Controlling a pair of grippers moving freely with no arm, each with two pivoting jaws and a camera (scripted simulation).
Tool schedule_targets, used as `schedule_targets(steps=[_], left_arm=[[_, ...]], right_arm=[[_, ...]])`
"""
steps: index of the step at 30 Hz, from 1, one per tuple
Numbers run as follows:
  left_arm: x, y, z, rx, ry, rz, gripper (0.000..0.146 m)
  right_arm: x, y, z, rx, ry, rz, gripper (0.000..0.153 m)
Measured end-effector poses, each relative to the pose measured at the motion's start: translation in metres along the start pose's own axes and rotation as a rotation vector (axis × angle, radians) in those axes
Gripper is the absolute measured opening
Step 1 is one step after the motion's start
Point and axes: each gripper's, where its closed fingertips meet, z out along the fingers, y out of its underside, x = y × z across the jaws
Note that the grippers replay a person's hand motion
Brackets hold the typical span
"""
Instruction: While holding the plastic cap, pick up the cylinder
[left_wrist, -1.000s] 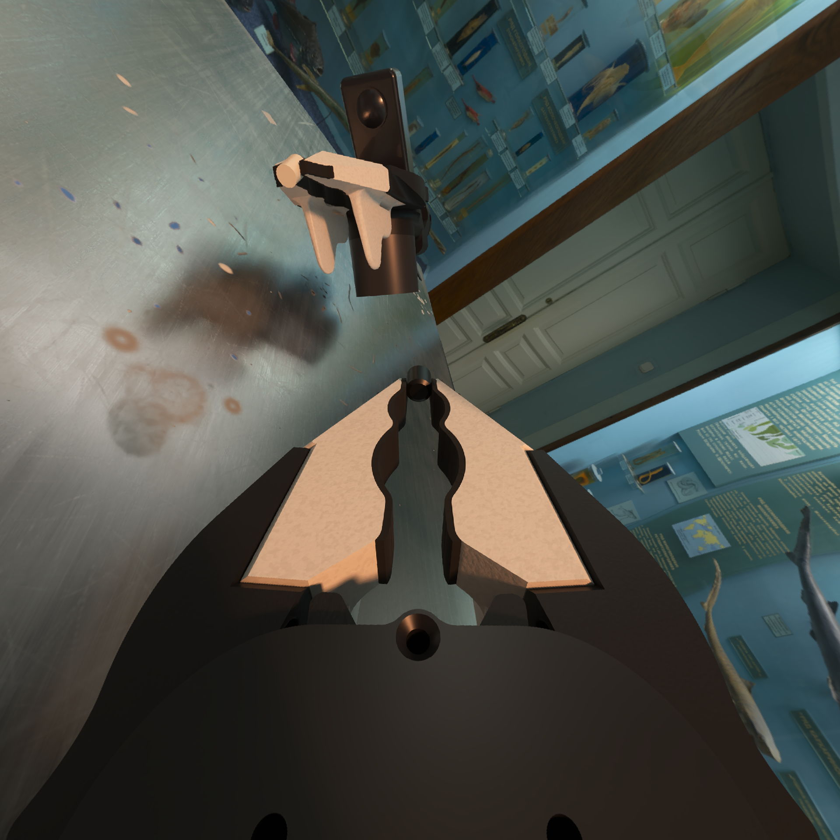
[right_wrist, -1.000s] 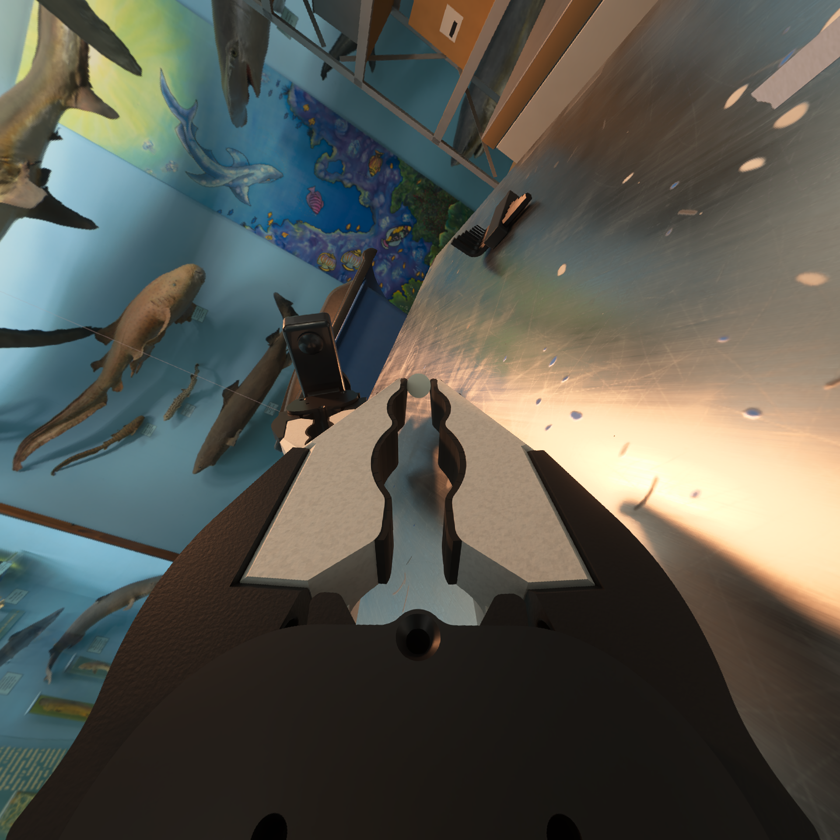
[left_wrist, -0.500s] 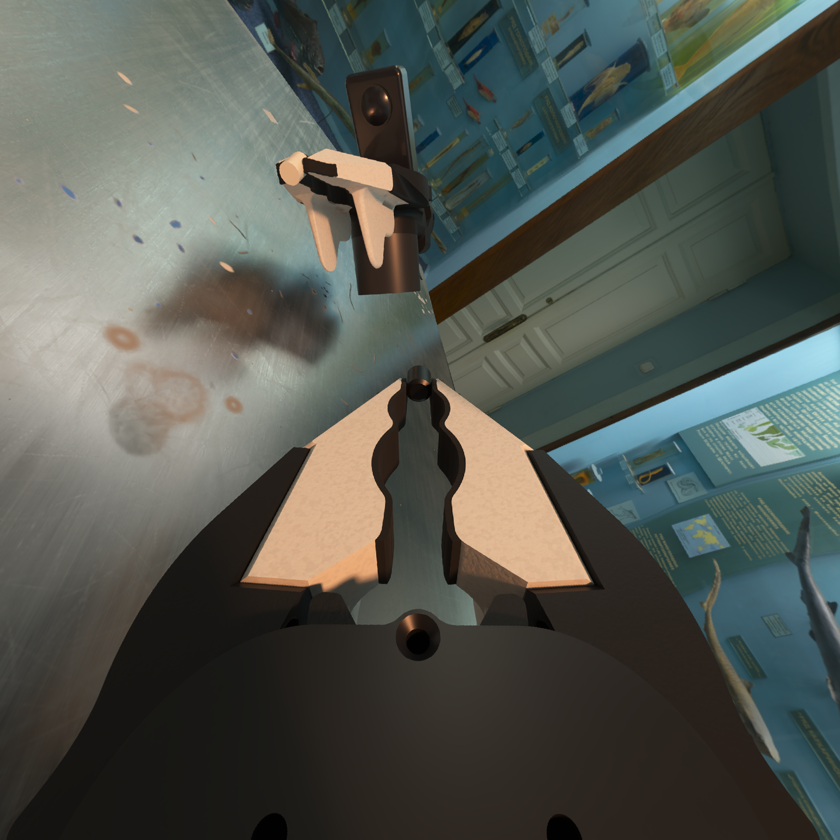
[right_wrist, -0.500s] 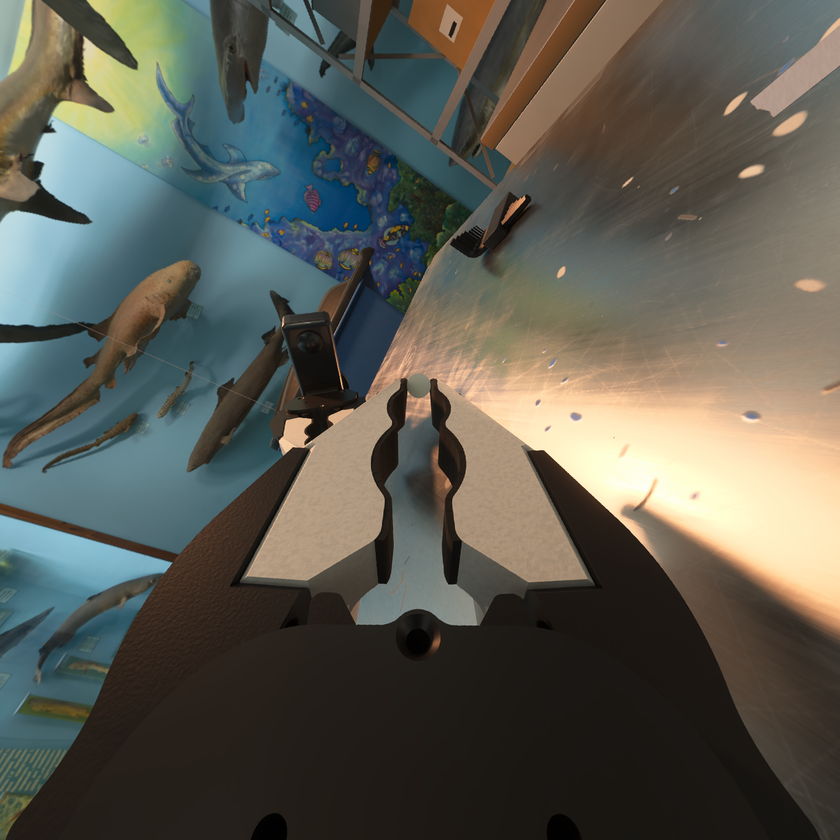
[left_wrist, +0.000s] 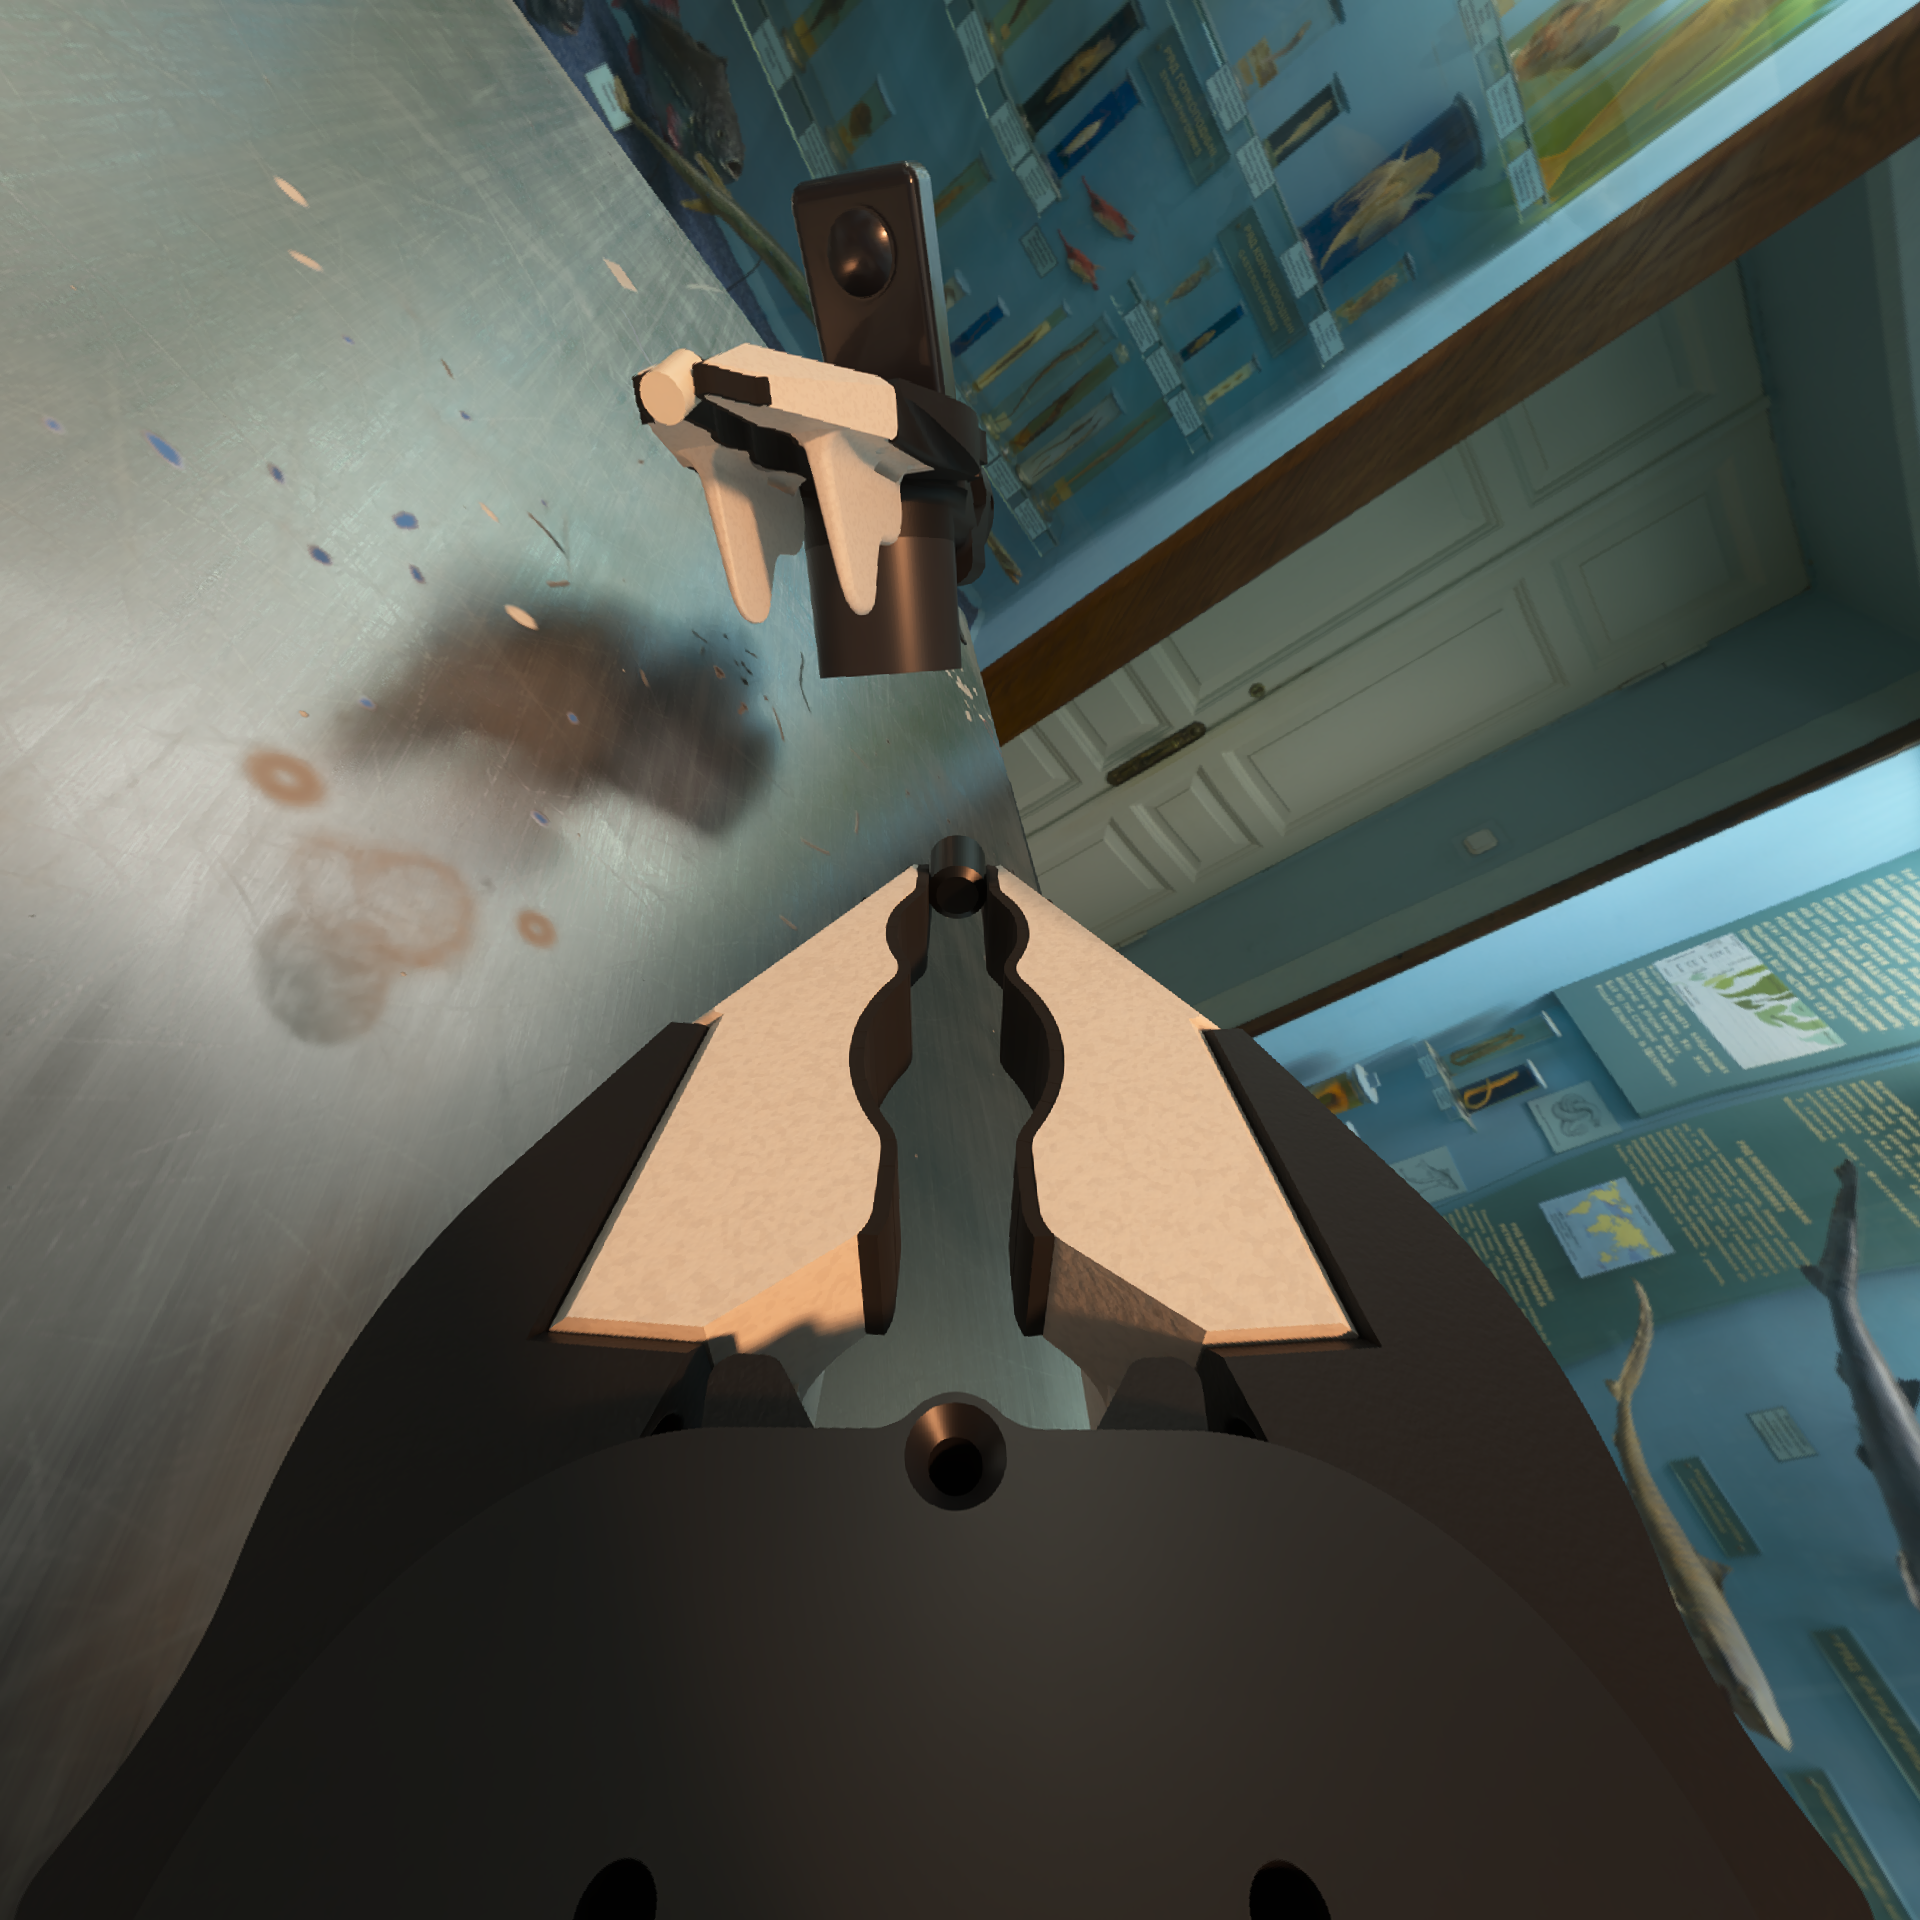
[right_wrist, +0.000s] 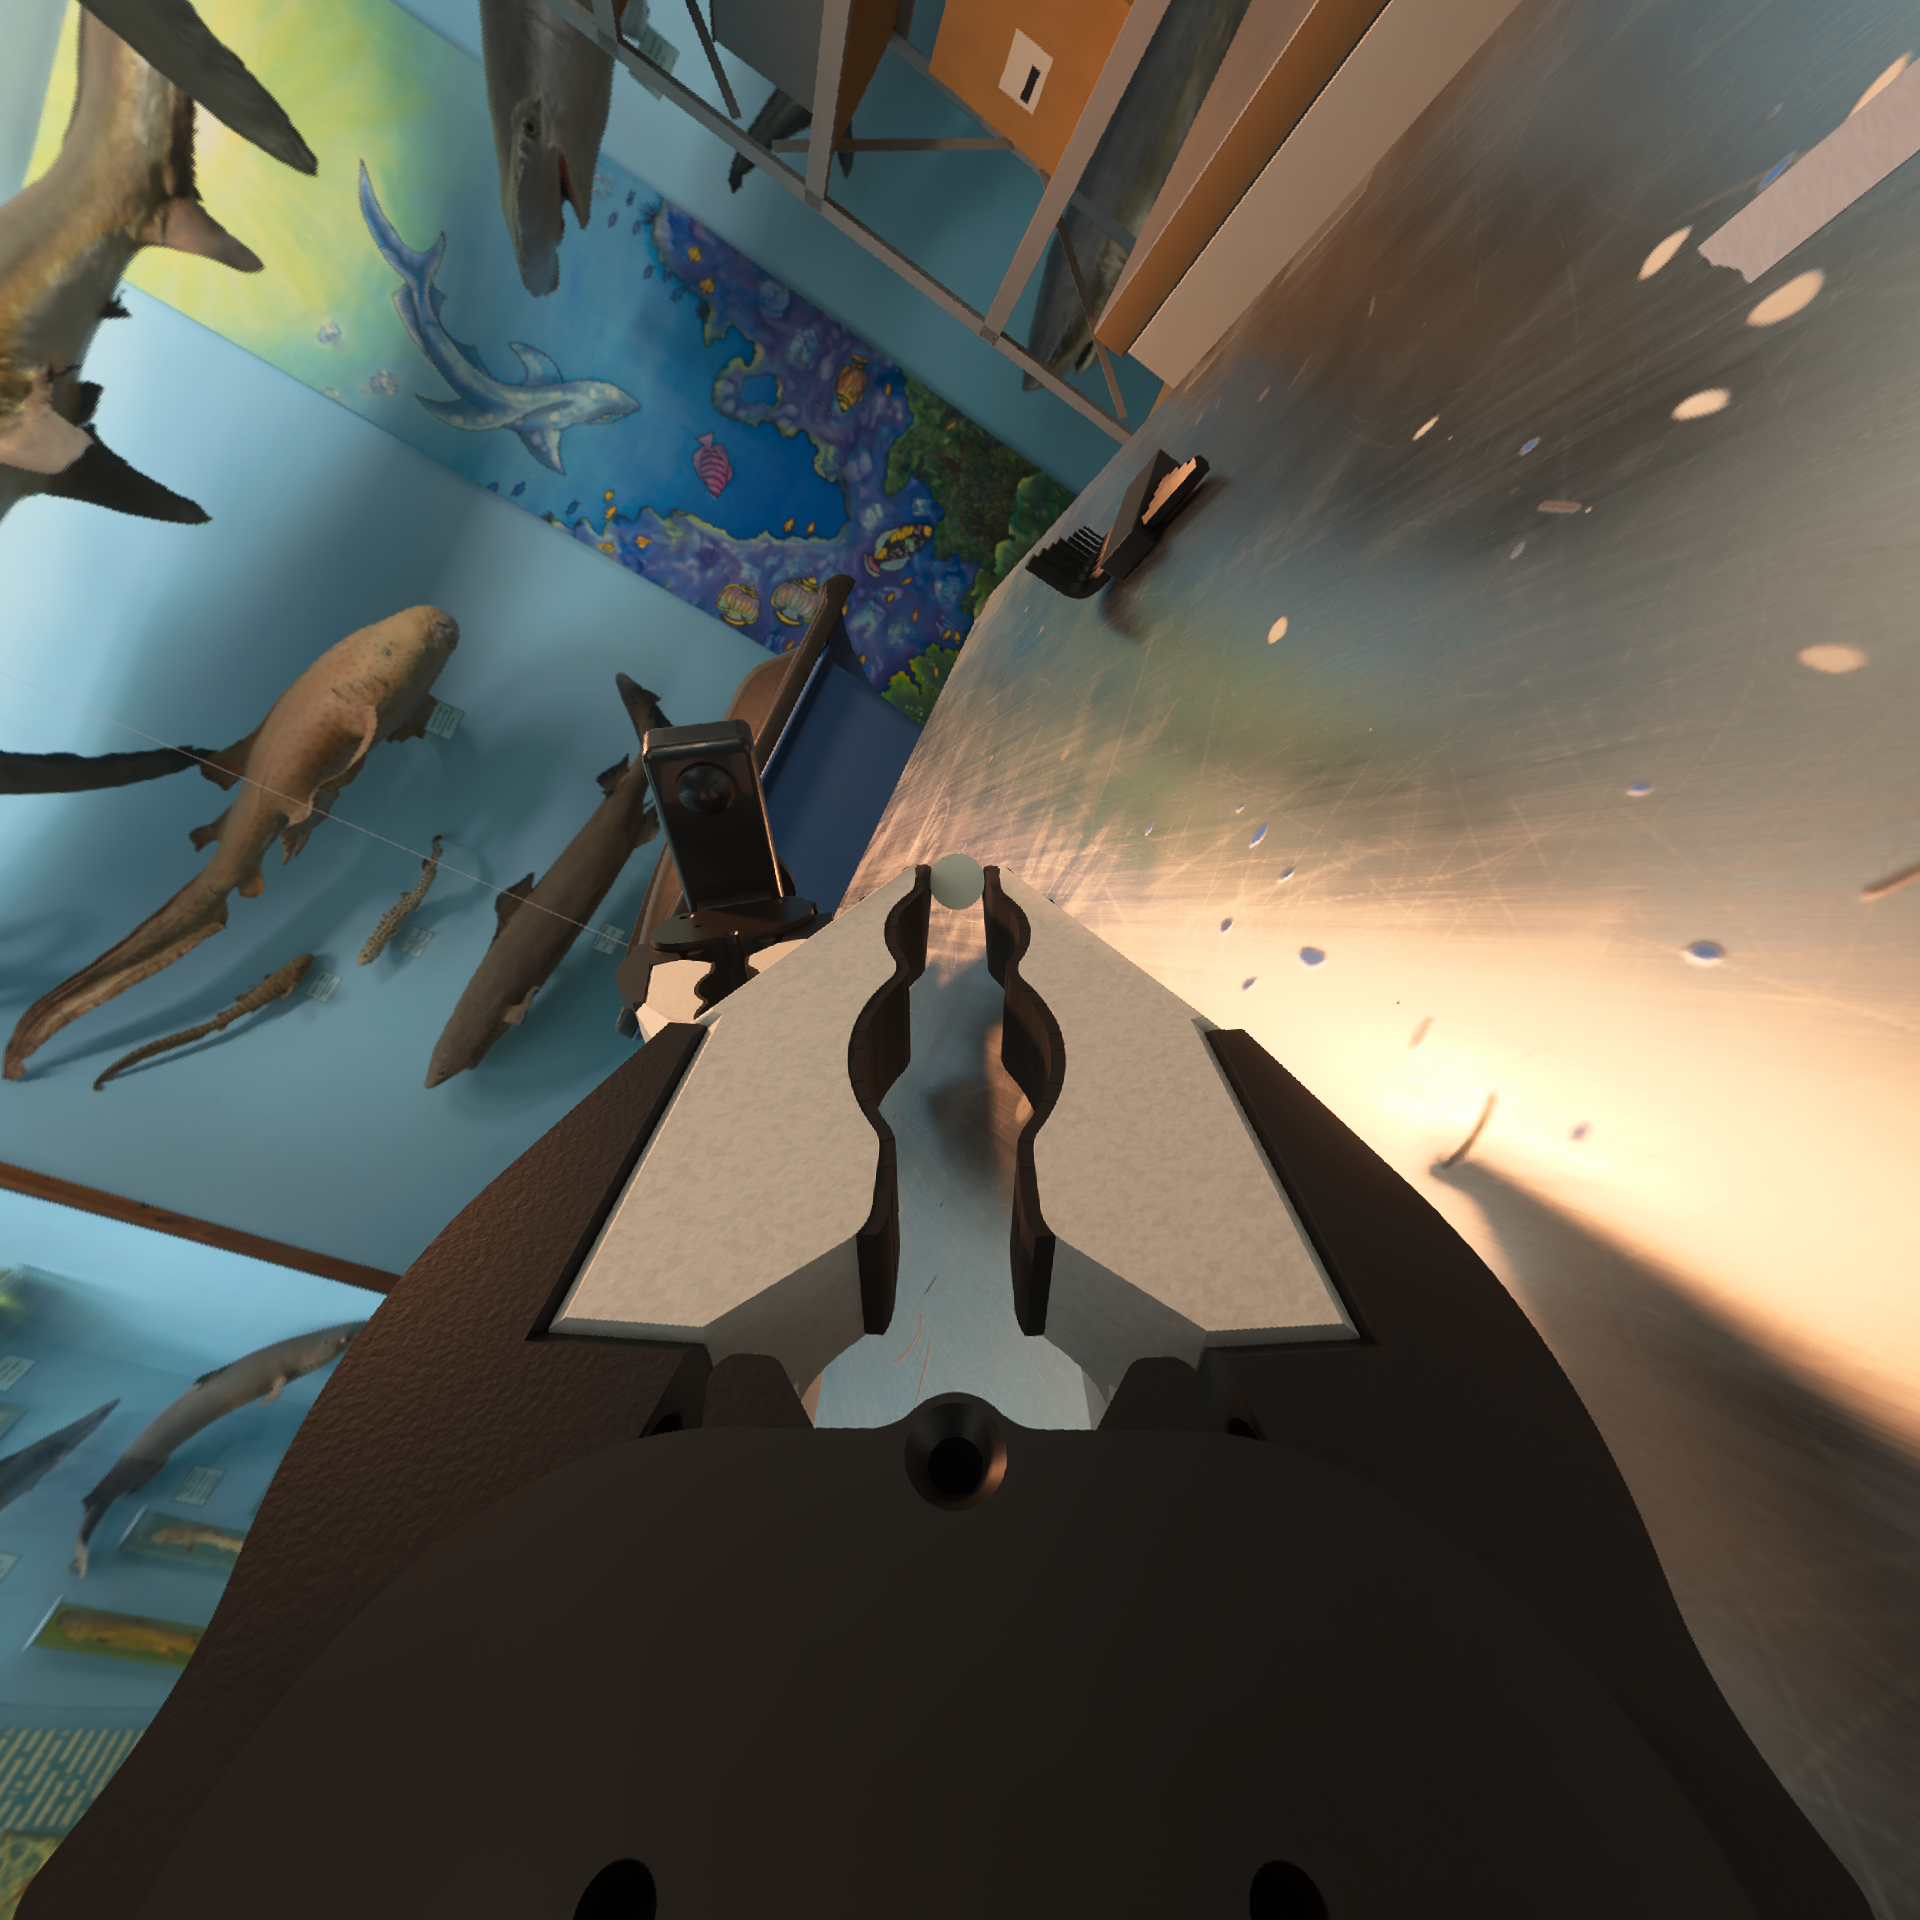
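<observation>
Both hand-held grippers clamped, cap (left_wrist: 956, 891), cylinder (right_wrist: 956, 883)

Table (left_wrist: 260, 1195) under me: brushed metal, scratched, stained, semi-glossy. My left gripper (left_wrist: 956, 883) has matt, grainy tan fingers w/ a dark matt body; small cap (left_wrist: 956, 871) looks smooth black plastic. Cylinder (right_wrist: 956, 881): smooth, whitish, matt.

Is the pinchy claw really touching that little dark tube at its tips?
Touching. In the left wrist view, the small dark cylinder sits squeezed between the left gripper fingertips, no gap either side.
</observation>
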Motion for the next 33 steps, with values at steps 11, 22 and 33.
schedule_targets(steps=[11, 22, 33], left_arm=[[0.0002, -0.0002, -0.0003, 0.001, 0.0, 0.001, 0.009], [0.0005, -0.0002, -0.0005, 0.002, 0.001, 0.001, 0.009], [0.0003, 0.0002, -0.0002, 0.0, 0.0, 0.0, 0.009]], right_arm=[[-0.0003, 0.0001, 0.0003, 0.001, -0.002, 0.002, 0.01], [-0.0001, -0.0022, -0.001, 0.014, 0.0, 0.001, 0.01], [0.0008, -0.0021, -0.0011, 0.013, 0.008, 0.0, 0.01]])
